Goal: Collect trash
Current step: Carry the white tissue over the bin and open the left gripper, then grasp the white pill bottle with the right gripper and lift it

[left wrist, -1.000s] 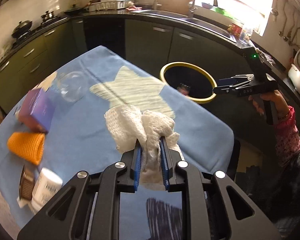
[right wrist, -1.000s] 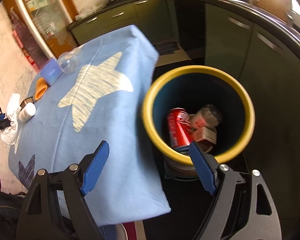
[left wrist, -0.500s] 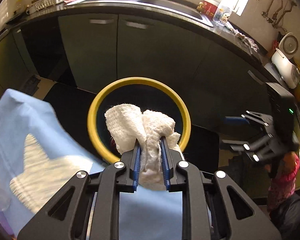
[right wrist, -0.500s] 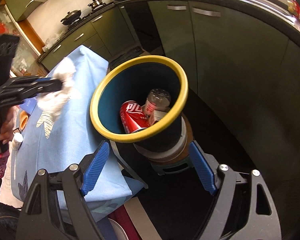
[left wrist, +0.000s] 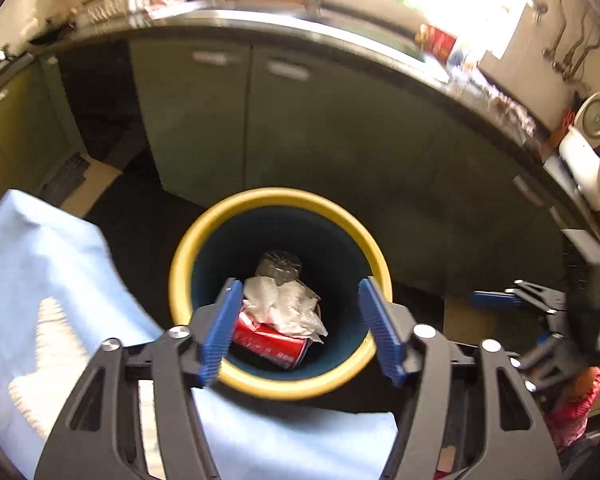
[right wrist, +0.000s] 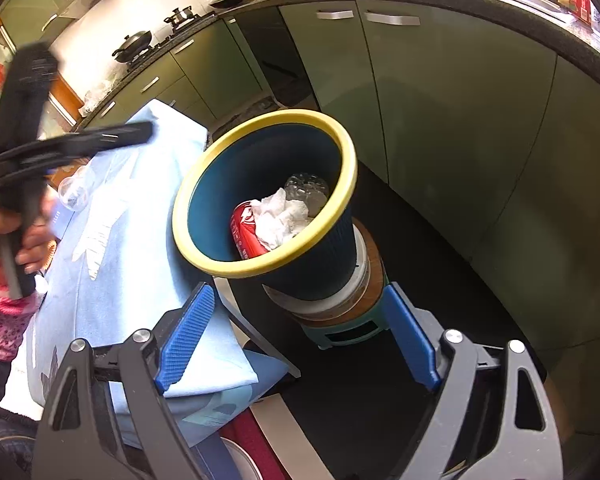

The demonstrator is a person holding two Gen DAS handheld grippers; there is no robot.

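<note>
trash here is the white tissue wad [left wrist: 284, 307], already lying in the yellow-rimmed bin [left wrist: 188, 248] on top of the red can [left wrist: 269, 342], with a clear bottle [left wrist: 279, 266] behind it. our left gripper [left wrist: 302, 330] hangs right above the bin mouth; its jaws have just been opening, now stand apart, nothing between them. our right gripper [right wrist: 296, 334] is spread wide too, empty, with the bin's base between its fingers in view. risks as we judge: the bin sits raised on a stacked stand [right wrist: 342, 308] just beside the blue cloth [right wrist: 132, 248] on the worktop, so a gripper clipping the rim on pull-back could tip it. the cloth edge hangs close and could snag. farther off, a clear glass [right wrist: 73, 194] on the worktop could get knocked on the next reach.
</note>
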